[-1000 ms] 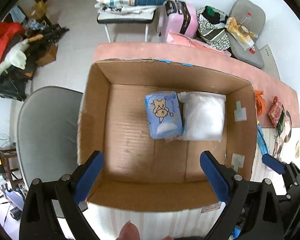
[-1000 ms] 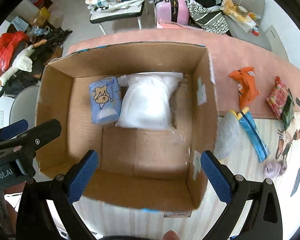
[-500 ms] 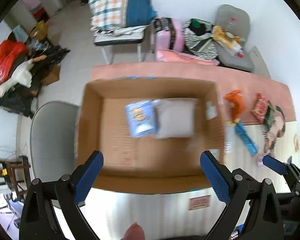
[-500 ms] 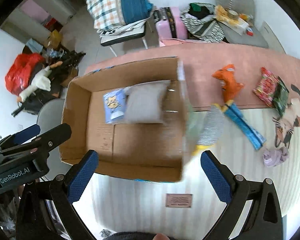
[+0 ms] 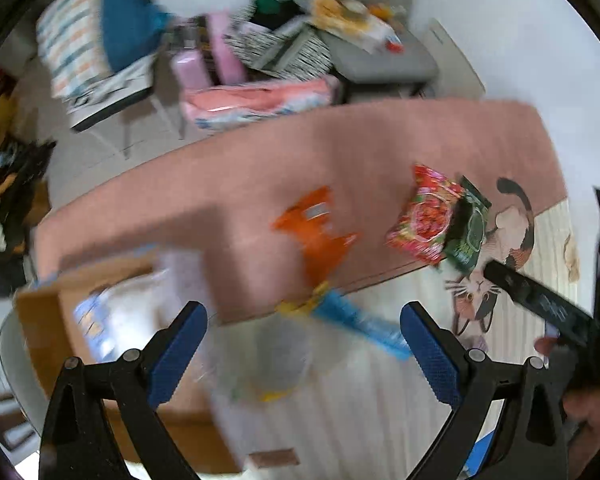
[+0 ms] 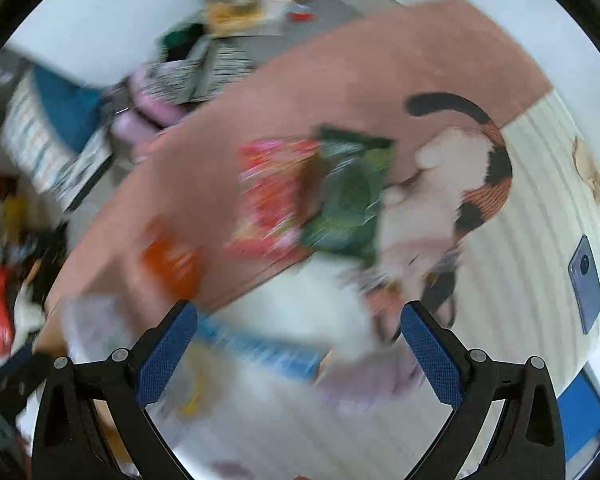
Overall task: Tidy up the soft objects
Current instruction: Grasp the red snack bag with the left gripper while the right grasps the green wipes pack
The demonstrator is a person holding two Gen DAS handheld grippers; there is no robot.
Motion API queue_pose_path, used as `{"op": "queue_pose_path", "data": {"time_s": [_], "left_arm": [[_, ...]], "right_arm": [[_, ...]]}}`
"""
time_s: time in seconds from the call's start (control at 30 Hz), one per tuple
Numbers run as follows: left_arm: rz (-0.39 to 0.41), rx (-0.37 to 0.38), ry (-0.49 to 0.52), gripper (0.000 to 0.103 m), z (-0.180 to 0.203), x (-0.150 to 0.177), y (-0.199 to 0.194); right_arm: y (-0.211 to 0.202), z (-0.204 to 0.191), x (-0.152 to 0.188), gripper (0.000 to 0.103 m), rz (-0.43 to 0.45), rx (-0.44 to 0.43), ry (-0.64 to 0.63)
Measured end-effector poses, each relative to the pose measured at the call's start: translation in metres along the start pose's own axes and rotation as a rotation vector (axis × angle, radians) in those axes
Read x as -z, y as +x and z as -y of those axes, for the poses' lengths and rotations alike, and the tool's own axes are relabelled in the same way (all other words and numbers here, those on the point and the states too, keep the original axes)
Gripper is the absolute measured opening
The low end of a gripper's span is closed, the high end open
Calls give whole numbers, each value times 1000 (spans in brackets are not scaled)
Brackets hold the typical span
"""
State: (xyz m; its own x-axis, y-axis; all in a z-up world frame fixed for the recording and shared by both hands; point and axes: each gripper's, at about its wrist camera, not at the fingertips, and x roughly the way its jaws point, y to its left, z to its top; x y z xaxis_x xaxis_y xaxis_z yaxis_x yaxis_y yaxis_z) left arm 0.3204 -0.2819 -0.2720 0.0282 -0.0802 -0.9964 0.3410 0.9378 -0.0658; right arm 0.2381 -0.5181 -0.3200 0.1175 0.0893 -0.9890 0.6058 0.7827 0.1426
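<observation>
Both views are blurred by motion. My left gripper [image 5: 303,344] is open and empty above a clear packet [image 5: 276,364] beside the cardboard box [image 5: 40,320], which holds a blue packet [image 5: 90,320] and a white bag. An orange packet [image 5: 320,232], a blue tube packet [image 5: 360,320], a red packet [image 5: 424,216] and a green packet [image 5: 470,232] lie on the table. My right gripper [image 6: 299,352] is open and empty above the blue tube packet [image 6: 260,348] and a lilac cloth [image 6: 380,380]. The red packet [image 6: 272,200] and green packet [image 6: 348,200] lie ahead of it.
The table has a pink cloth [image 5: 300,152] and a striped mat with a cat picture [image 6: 440,184]. A phone [image 6: 586,284] lies at the right. Chairs piled with clothes and a pink suitcase [image 5: 204,64] stand beyond the table. The right gripper's body shows in the left view [image 5: 540,304].
Both grippers have swung right, away from the box and over the loose packets on the table. Both stay open and empty.
</observation>
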Motion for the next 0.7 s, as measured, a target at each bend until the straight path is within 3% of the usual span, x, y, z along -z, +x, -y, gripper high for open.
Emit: {"op": "queue_pose_path", "data": {"time_s": [0.1, 0.23, 0.27, 0.37, 0.4, 0.6, 0.7], "left_arm": [[-29, -46, 58, 97, 35, -31, 30], [-81, -65, 103, 97, 64, -57, 65], [-94, -58, 104, 97, 68, -62, 73], [-139, -22, 115, 97, 84, -77, 92], [-154, -13, 122, 97, 91, -81, 99], [-250, 40, 181, 97, 130, -95, 139], [-306, 35, 206, 97, 145, -98, 162]], "right_arm": [[46, 21, -41, 92, -77, -8, 49], [85, 32, -63, 88, -137, 5, 62], [94, 37, -65, 77, -158, -3, 62], [99, 44, -65, 58, -171, 9, 14], [98, 47, -64, 57, -172, 31, -11], [97, 87, -57, 58, -231, 55, -59], [99, 98, -58, 74, -232, 71, -72]]}}
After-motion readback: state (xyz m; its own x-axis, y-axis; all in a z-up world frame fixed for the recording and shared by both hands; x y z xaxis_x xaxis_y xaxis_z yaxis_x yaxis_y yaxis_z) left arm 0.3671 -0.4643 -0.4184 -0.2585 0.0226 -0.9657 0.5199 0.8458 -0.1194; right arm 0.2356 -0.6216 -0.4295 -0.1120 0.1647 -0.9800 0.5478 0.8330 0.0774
